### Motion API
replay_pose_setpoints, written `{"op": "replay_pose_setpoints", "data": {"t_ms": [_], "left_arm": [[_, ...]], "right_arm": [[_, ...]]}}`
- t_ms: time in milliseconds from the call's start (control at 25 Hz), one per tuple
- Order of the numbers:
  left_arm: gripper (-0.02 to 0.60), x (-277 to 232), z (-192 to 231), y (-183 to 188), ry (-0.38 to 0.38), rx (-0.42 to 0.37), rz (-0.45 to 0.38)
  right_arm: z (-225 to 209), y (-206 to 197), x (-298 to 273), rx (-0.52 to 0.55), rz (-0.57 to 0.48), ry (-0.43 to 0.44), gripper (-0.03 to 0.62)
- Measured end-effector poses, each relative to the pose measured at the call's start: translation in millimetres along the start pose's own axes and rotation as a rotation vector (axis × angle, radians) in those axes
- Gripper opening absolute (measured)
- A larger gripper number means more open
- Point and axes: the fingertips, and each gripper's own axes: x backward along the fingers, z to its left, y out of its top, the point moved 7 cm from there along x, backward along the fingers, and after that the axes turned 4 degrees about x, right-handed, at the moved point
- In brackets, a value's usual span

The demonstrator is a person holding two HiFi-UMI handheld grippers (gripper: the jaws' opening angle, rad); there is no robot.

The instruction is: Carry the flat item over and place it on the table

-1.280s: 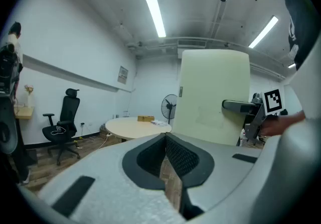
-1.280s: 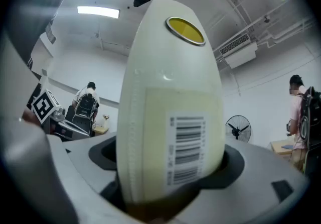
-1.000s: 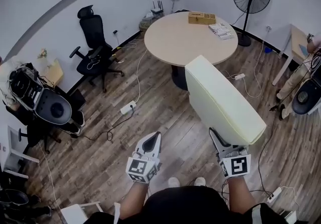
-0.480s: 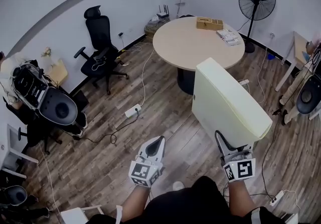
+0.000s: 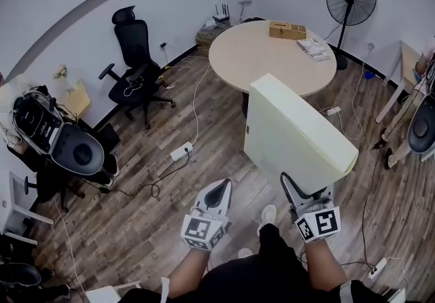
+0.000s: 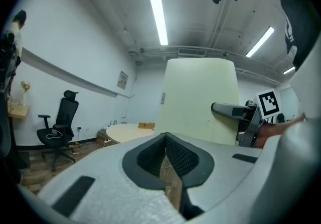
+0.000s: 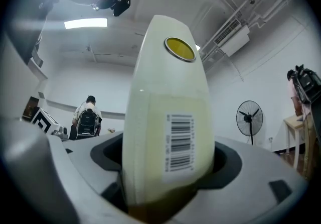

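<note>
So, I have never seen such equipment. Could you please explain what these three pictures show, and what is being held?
No robot here: a person holds a tool with a two-jaw claw in each hand. The head view comes from a camera on the person's head, looking down; the other two come from cameras riding on each claw. The right claw grips a pale flat cushion by its edge; its jaws have just been closing slightly on it. The left claw is shut and empty. Ahead stands a round table with a cardboard box and a booklet on it. The cushion is not yet there.
</note>
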Motion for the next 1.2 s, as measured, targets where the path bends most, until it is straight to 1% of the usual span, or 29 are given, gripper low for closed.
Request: {"op": "replay_pose_setpoints", "data": {"t_ms": [240,560,760,1000,1200], "left_arm": [[0.006,-48,36,4,0.035,-0.021,0.032],[0.006,-145,66,20,0.064,-0.049,0.053],[0.006,-205,79,29,0.083,-0.056,0.061],[0.006,-260,88,35,0.074,-0.069,0.057],[0.006,-287,87,36,0.066,-0.056,0.053]], "right_arm": [[-33,-9,-47,0.046,0.011,-0.009,0.400],[-107,-23,-116,0.049,0.027,-0.013,0.400],[-158,-30,-157,0.050,0.022,-0.009,0.400],[-191,-42,-195,0.039,0.019,-0.003,0.400],[-213,-47,-215,0.043,0.014,0.007,0.400]]}}
